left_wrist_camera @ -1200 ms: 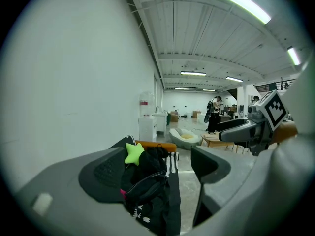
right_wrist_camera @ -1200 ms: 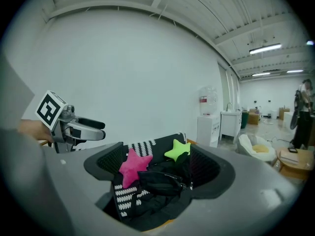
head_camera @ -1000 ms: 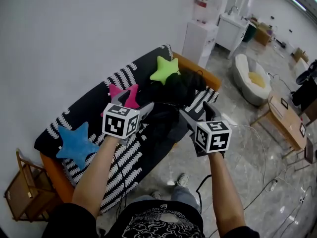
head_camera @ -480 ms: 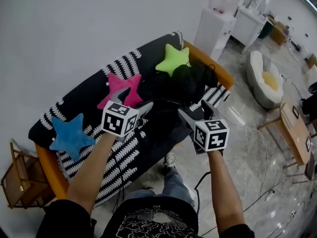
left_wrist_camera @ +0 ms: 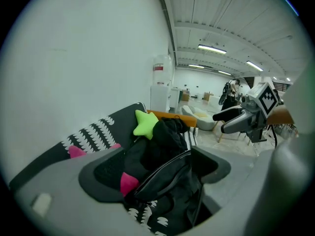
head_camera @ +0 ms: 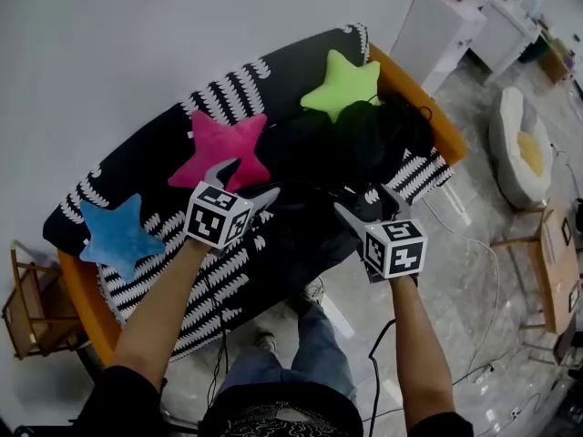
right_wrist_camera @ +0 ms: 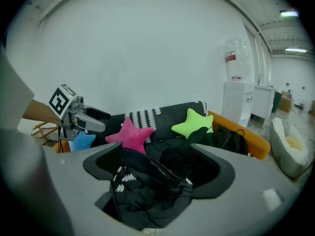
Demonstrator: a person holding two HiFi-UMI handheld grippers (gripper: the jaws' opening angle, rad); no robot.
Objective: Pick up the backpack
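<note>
— Where is the backpack?
— The black backpack [head_camera: 296,230] is on the sofa [head_camera: 146,167], at the front edge of the seat and sagging a little over it. It lies between the two grippers, which hang just above it.
— And the left gripper?
— The left gripper [head_camera: 248,182] has its jaws spread wide. In its own view the backpack's zipped top edge runs across the gap between them. I cannot tell whether it touches a pad (dark on dark, so contact is hard to read).
— The right gripper?
— The right gripper [head_camera: 364,200] also has its jaws wide. The backpack's dark folds and a zip end sit low in the gap, and the jaws are not closed on them.
— What else is on the seat?
— Three cushions lie along the back:
  - a blue star [head_camera: 117,235] at the person's left end;
  - a pink star [head_camera: 219,144] in the middle, just behind the left gripper;
  - a green star [head_camera: 344,82] toward the right end.
  A heap of black cloth [head_camera: 378,130] lies beside the green star, behind the backpack. The sofa cover is black with a white pattern, and the orange frame shows at both ends.
— And around the sofa?
— A wooden rack [head_camera: 27,303] stands off the left end. The floor [head_camera: 474,280] is pale and glossy.
</note>
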